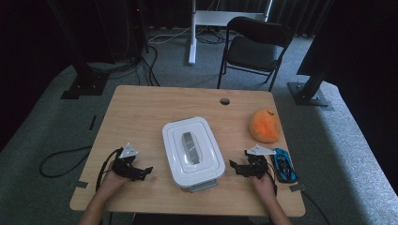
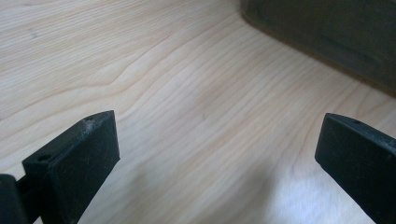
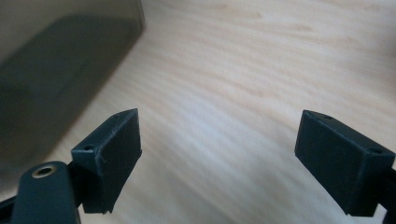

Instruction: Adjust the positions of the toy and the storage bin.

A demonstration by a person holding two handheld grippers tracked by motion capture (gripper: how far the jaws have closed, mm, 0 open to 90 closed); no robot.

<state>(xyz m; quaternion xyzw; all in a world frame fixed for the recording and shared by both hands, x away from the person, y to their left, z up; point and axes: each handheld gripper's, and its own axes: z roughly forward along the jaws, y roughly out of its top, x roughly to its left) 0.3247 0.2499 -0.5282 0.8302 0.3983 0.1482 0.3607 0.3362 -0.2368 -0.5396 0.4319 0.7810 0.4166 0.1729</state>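
White lidded container between both grippers, left gripper wide, empty, right gripper wide, empty, touching nothing.

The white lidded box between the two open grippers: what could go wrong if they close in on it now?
1. The white box is broad with rounded sides; the left gripper and right gripper may slip off.
2. The lid might lift off alone.
3. The blue toy car lies close beside the right hand and could be knocked away.
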